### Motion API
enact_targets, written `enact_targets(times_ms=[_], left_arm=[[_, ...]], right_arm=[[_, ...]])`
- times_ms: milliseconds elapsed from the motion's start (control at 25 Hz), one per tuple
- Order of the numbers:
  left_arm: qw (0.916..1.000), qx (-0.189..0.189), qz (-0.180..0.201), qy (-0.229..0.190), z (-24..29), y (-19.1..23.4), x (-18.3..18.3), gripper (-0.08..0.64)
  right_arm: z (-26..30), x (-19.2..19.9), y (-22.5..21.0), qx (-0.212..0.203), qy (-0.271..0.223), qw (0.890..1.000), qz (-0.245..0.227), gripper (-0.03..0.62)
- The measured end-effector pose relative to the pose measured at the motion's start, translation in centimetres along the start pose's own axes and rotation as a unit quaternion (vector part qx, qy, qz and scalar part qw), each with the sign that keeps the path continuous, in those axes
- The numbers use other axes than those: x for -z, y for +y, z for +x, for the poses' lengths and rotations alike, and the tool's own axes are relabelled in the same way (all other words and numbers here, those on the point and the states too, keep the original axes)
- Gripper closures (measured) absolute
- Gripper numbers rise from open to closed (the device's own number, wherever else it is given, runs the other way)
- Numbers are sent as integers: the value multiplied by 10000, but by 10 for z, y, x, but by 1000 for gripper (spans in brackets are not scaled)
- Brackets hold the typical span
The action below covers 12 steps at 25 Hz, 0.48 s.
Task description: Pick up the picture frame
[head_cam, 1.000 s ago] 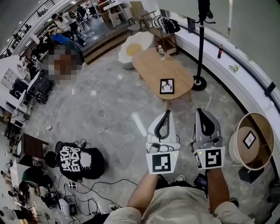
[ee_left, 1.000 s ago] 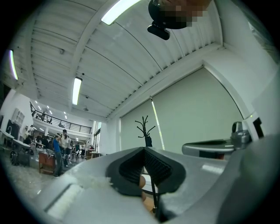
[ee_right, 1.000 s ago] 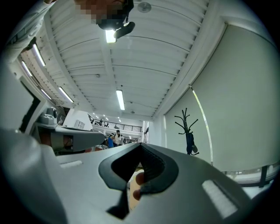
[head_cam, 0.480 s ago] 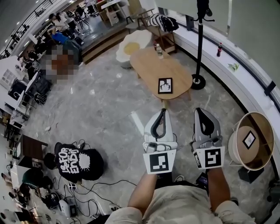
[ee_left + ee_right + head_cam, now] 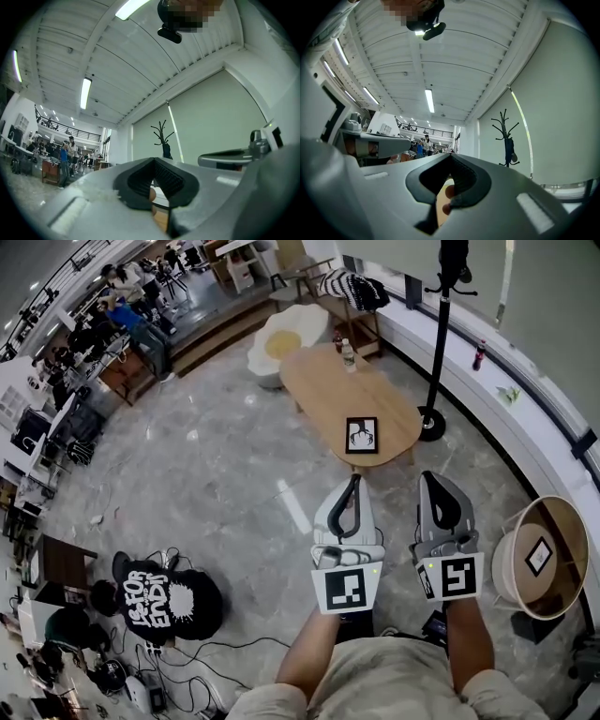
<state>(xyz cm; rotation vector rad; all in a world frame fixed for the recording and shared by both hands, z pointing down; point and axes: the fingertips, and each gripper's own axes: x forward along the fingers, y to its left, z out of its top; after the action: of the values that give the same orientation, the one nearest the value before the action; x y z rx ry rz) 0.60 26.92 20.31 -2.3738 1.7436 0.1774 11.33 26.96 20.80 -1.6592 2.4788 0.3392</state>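
Short of the oval wooden table [image 5: 323,382], the person is holding the left gripper [image 5: 355,482] and the right gripper [image 5: 427,478] side by side, each with jaws pressed together on nothing. Both are pointing toward the table, so the approach is probably the step in hand. The picture frame [image 5: 362,435] is lying flat on the table's near end, well apart from both grippers. Next, one gripper's jaws are going to need parting to take the frame's edge. A bottle [image 5: 349,354] is standing at the table's far end.

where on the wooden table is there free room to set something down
The table is bare across its middle, between the bottle at the far end and the frame at the near end. Tightest spots: round the frame, and the right edge by the coat stand.
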Motion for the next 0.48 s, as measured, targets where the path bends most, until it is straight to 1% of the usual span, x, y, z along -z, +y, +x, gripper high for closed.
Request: enact_targets(times_ms=[160, 320, 480], left_arm=[[10000, 46, -59, -24, 29, 34, 5, 555], [9999, 128, -65, 36, 60, 67, 12, 555], [9998, 189, -96, -67, 88, 104, 13, 555]], right_arm=[[46, 5, 11, -18, 29, 10000, 3, 591], [93, 10, 18, 58, 90, 9999, -77, 591], [135, 13, 28, 120, 102, 9998, -150, 591]])
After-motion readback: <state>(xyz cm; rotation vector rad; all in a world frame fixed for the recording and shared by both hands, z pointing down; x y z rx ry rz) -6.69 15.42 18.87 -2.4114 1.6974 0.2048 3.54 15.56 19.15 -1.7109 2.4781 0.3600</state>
